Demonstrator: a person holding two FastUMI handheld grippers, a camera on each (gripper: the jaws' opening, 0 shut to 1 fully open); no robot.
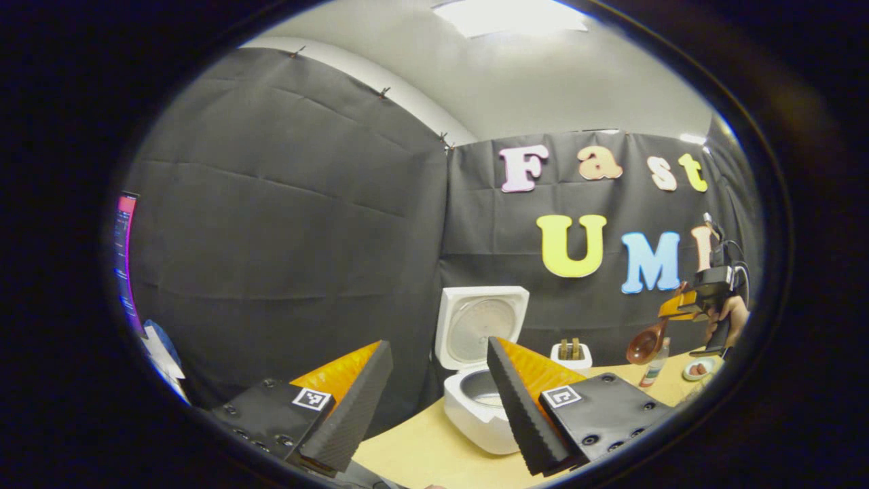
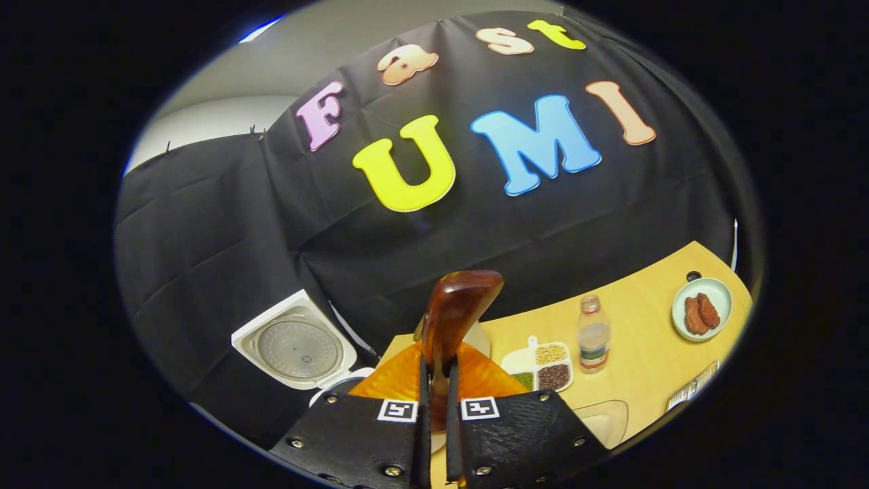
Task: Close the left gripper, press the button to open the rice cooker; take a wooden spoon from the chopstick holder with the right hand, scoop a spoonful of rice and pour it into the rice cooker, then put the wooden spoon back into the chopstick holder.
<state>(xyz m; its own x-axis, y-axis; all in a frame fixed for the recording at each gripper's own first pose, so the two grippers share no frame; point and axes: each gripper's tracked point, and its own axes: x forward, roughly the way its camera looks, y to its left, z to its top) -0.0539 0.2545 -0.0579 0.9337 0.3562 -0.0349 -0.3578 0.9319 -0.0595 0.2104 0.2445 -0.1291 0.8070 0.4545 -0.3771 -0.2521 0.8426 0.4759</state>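
The white rice cooker (image 1: pixel 475 401) stands on the wooden table with its lid (image 1: pixel 481 326) up, and its pot looks empty. My left gripper (image 1: pixel 438 343) is open, in the air in front of the cooker and holding nothing. Right of the cooker stands the small white chopstick holder (image 1: pixel 570 354). Farther right, a hand holds my right gripper (image 1: pixel 686 305) in the air, shut on the handle of the wooden spoon (image 1: pixel 645 343). In the right gripper view the spoon (image 2: pixel 460 305) sticks up from the shut right gripper (image 2: pixel 436 370), and the cooker's raised lid (image 2: pixel 295 348) sits low on the left. Whether the spoon carries rice is not visible.
On the table (image 2: pixel 645 367) are a divided white dish of grains (image 2: pixel 543 367), a small bottle (image 2: pixel 593 341), a plate with sausages (image 2: pixel 701 309) and a clear container (image 2: pixel 604 418) near the front edge. Black cloth walls close off the back and left.
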